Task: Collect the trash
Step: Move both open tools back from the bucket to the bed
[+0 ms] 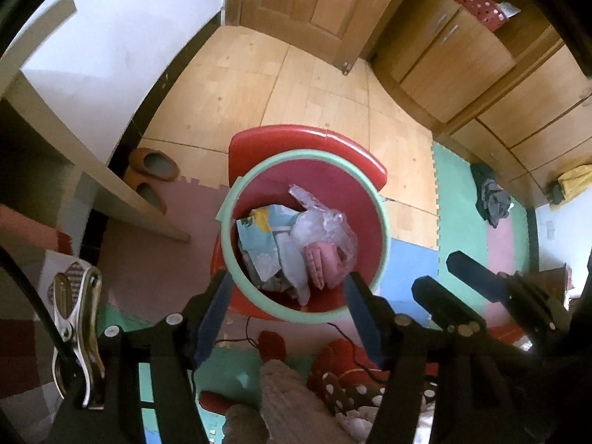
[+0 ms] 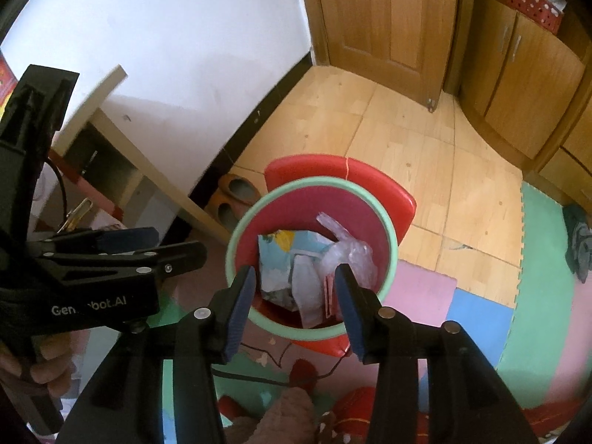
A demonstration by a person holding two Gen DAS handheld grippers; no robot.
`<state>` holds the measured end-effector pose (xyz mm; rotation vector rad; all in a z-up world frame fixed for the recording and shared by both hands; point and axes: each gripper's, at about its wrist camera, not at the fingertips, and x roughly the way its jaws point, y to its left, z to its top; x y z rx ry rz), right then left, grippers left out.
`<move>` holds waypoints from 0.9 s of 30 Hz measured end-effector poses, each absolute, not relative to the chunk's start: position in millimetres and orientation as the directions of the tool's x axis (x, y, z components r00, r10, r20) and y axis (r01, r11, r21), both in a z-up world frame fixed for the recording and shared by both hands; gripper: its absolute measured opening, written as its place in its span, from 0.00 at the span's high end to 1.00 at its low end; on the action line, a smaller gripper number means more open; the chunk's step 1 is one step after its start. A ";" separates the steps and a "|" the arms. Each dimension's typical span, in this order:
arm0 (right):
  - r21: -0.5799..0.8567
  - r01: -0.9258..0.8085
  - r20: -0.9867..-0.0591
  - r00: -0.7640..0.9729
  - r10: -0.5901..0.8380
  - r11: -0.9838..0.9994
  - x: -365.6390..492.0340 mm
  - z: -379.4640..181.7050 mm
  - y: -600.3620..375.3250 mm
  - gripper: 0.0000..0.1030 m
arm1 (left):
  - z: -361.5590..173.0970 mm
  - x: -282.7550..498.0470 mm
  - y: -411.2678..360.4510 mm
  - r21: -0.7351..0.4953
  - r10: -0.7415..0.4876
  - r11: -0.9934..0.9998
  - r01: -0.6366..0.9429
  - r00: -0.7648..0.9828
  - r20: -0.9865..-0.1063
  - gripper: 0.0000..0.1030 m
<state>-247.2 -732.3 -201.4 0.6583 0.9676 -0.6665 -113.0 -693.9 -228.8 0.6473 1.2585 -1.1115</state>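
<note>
Both grippers hang above the red bin [image 1: 370, 218], the left gripper [image 1: 286, 296] and right gripper [image 2: 296, 288] each with fingers apart and nothing between them. The trash [image 1: 296, 240], crumpled wrappers and clear plastic, lies inside the bin on the floor.

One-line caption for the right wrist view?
Open right gripper above red bin holding plastic trash.

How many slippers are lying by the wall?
2. One slipper lies nearer the door, the other slipper beside it, partly under the shelf board. More may be hidden.
</note>
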 end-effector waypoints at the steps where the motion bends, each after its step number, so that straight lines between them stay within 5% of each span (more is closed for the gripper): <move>1: 0.204 0.754 -0.885 0.415 -0.211 0.625 -247.7 -197.0 -730.1 0.56 | -221.5 -113.2 -691.1 -0.183 -0.302 0.372 0.910 -0.067 -0.951 0.36; 27: 0.218 0.638 -0.793 0.557 -0.247 0.739 -212.3 -78.0 -634.6 0.55 | -91.1 -77.4 -579.1 -0.186 -0.416 0.445 0.876 0.019 -0.909 0.36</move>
